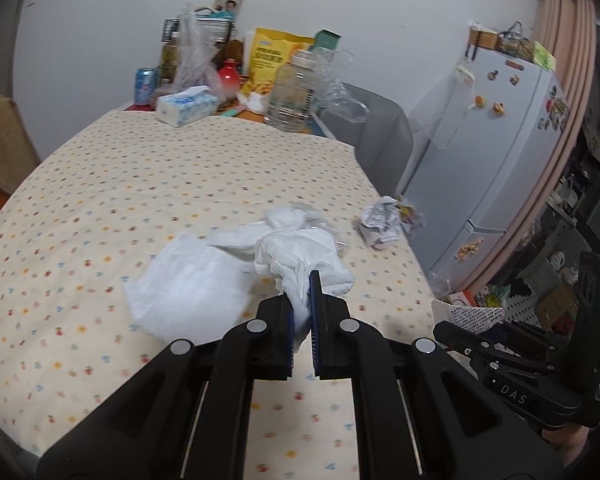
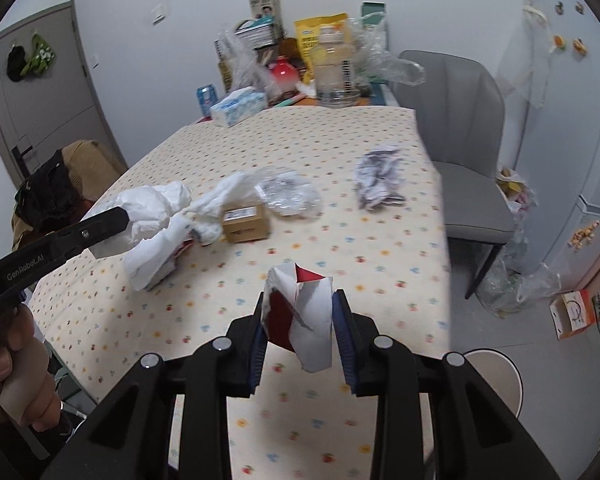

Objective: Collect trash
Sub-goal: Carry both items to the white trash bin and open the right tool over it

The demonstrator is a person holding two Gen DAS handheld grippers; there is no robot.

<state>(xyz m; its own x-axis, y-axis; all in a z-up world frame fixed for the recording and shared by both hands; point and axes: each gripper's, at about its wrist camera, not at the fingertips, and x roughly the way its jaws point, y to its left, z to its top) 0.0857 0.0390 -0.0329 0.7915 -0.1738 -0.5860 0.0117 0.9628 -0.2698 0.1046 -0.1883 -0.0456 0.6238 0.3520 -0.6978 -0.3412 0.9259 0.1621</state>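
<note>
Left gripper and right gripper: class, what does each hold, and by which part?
Left gripper pinches the crumpled white tissue by its near twisted end. Right gripper clamps the crumpled red-and-white paper wrapper across its middle.

A crumpled paper ball [image 2: 380, 178] is lying on the worktop [image 2: 340, 248] right of the small box [image 2: 246, 224]; a tissue pack [image 2: 238, 106] is sitting behind both.

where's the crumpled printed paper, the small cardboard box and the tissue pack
crumpled printed paper [image 2: 380, 182], right wrist view, middle of the wad
small cardboard box [image 2: 246, 224], right wrist view, its front face
tissue pack [image 1: 187, 105], left wrist view, top of the blue-and-white pack
</note>
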